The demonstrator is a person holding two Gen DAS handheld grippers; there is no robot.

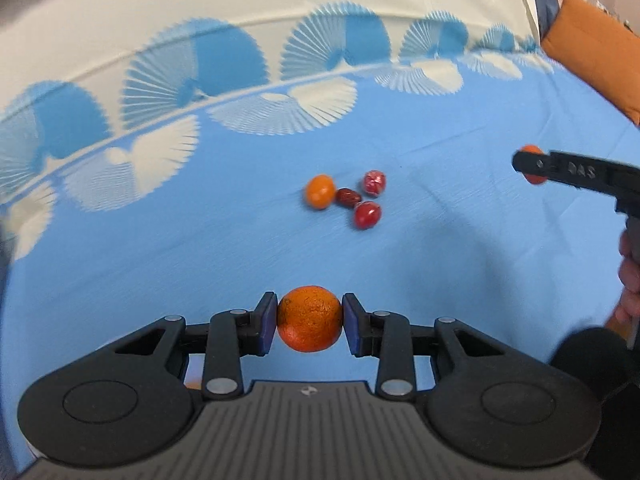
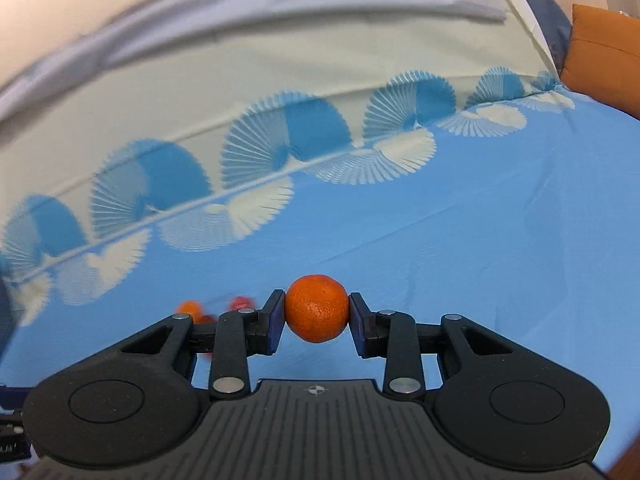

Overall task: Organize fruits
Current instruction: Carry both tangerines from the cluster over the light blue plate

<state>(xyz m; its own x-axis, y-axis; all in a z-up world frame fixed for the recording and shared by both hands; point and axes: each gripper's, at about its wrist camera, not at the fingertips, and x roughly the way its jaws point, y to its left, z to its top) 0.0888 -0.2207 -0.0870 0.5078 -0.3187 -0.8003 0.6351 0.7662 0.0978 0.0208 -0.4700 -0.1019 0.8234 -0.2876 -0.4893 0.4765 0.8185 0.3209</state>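
The left gripper (image 1: pixel 310 322) is clenched on a rough-skinned orange (image 1: pixel 310 319), blue pads pressed to its left and right sides, and the fruit hangs clear above the blue bedsheet (image 1: pixel 160 240). The right gripper (image 2: pixel 316 310) likewise grasps a smoother tangerine (image 2: pixel 317 308), jaws narrowed to about the fruit's width; in the left wrist view it shows at the far right, side-on, with orange peeking past its tip.

Farther out on the sheet, ahead of the left gripper, lies a small cluster: an oval orange fruit (image 1: pixel 320 191) on the left, a dark red date-like piece (image 1: pixel 347 197) touching it, and two round red fruits (image 1: pixel 374 182) (image 1: pixel 366 214) just right of that. The same cluster peeks out behind the right gripper's left finger. An orange cushion (image 2: pixel 604 56) sits at the far right edge.

Both fruits appear to be in transit, so the step is carrying. The next move likely calls for lowering each near the cluster and releasing gently, since round fruit may roll on soft cloth.
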